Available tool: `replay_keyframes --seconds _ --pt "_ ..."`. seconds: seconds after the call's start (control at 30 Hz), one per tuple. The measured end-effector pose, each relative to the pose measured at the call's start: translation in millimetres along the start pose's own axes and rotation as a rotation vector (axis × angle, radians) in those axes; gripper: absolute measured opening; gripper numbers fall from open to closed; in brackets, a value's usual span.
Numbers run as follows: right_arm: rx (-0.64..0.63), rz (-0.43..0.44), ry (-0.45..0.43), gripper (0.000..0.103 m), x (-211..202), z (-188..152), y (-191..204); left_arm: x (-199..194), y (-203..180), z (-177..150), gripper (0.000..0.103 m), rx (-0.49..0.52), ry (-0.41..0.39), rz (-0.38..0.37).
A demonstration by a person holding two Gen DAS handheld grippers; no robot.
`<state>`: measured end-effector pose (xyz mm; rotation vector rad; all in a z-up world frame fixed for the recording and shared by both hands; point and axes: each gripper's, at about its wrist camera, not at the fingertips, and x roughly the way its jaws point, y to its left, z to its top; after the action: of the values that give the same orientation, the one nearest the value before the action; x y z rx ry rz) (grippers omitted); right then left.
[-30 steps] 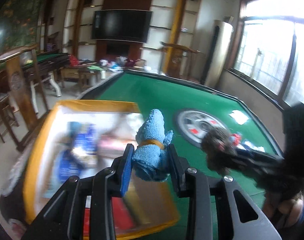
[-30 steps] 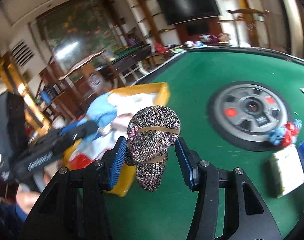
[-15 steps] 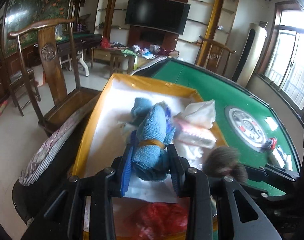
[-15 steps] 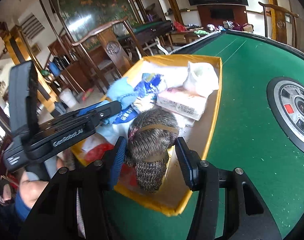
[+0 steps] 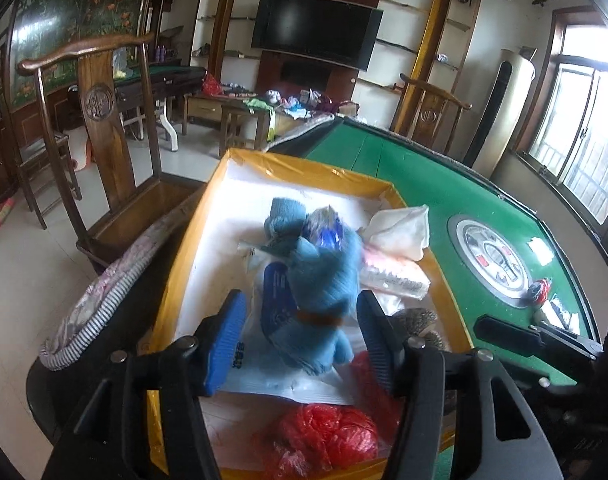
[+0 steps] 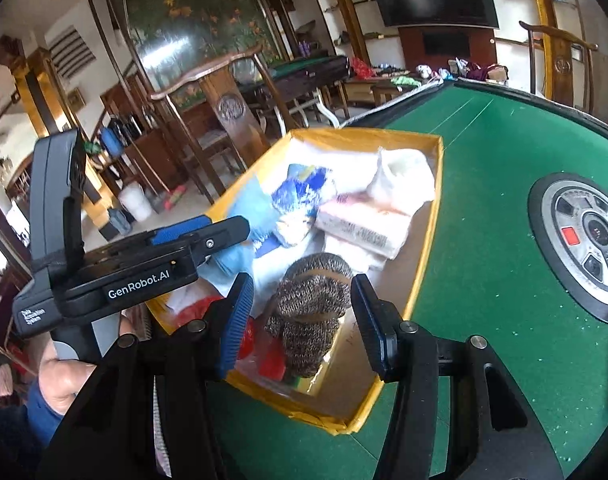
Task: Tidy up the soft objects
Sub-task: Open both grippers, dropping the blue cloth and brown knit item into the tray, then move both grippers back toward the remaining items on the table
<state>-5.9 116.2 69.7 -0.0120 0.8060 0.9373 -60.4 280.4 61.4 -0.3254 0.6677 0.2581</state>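
Observation:
My left gripper [image 5: 300, 344] is open above the yellow box [image 5: 304, 162], its jaws apart. The blue rolled towel [image 5: 323, 300], bound with a brown band, sits blurred between the jaws, clear of both pads. My right gripper [image 6: 300, 320] is open over the near end of the same box [image 6: 427, 216]. The grey knitted roll [image 6: 311, 312], also banded, sits between its jaws without touching the pads. The left gripper's body shows in the right wrist view [image 6: 116, 276].
The box holds a white cloth [image 5: 403, 228], a pink tissue pack [image 5: 391, 276], a blue packet [image 6: 304, 188] and a red plastic bag [image 5: 331, 436]. It stands on the green table [image 6: 483, 160] beside a round centre console [image 6: 591, 236]. A wooden chair [image 5: 100, 112] stands left.
Both grippers have opened over the box. The blue towel and the knitted roll are released and dropping into it.

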Motion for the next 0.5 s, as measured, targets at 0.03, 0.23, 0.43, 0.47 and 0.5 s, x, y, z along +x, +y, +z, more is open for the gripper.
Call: replay_keyframes --seconds 0.03,0.23,0.43,0.47,0.5 --pt "0.012 0.004 -0.004 0.051 -3 0 -3 -3 -1 1 0.058 0.001 -0.008 -0.001" --pt "0.071 -0.008 -0.05 0.051 -39 -4 -30 -22 -25 5 0.058 0.047 -0.052 -0.034" --pt "0.155 -0.094 -0.097 0.051 -97 -21 -87 -34 -68 6 0.063 0.134 -0.066 -0.09" --pt "0.17 -0.127 -0.104 0.051 -110 -26 -100 -35 -76 5 0.064 0.148 -0.065 -0.104" --pt "0.191 -0.193 -0.124 0.051 -131 -33 -120 -35 -88 3 0.064 0.17 -0.06 -0.125"
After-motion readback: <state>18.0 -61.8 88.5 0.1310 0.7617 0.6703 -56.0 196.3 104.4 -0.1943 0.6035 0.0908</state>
